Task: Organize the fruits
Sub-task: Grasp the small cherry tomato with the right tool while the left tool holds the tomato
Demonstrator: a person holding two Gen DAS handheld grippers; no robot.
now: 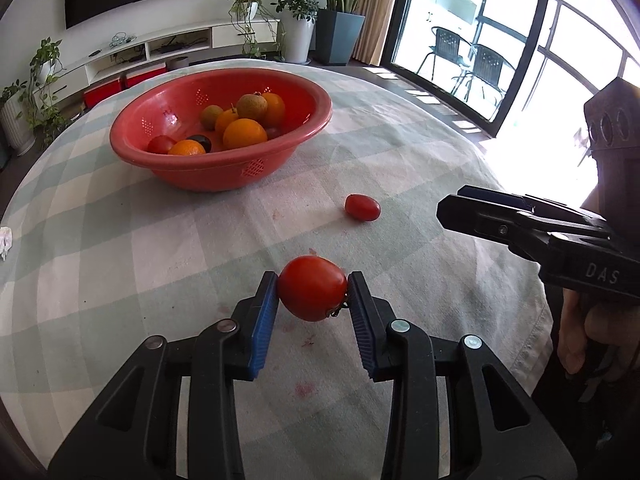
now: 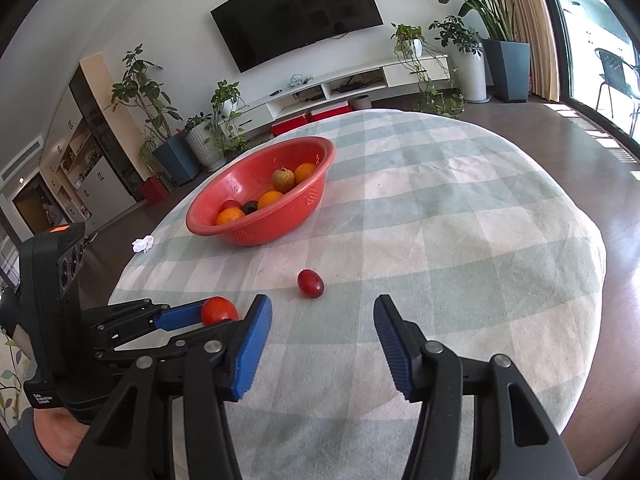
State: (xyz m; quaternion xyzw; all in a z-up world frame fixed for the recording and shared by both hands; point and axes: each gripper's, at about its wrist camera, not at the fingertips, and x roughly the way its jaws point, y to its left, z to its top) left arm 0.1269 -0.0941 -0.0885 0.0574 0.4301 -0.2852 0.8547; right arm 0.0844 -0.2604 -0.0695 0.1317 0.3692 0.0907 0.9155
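1. The left gripper (image 1: 312, 292) has the big tomato (image 1: 312, 288) pinched between its blue fingers (image 1: 266, 320), one pad on each flank, down at the near end of the checked counter (image 1: 400, 152).
2. Is it lifted or resting on the cloth? From these views I cannot tell.
3. The right gripper (image 2: 322, 344) hangs on the right, fingers spread wide and holding nothing. In the left wrist view it shows side-on, so only its own camera settles that.
4. The small oval tomato (image 2: 310, 283) lies loose on the cloth between the grippers and the red basket (image 1: 128, 140), well apart from both.
5. The basket sits at the far side, already stocked with oranges (image 1: 245, 133) and other fruit.
6. Risk one: the big tomato is round and smooth, held only near the fingertips. A quick swing toward the basket could let it roll out.
7. Risk two: squeeze harder and the skin may split. There are already reddish smears on the cloth.
8. Risk three: the small tomato may roll away if a finger nudges it before closing.
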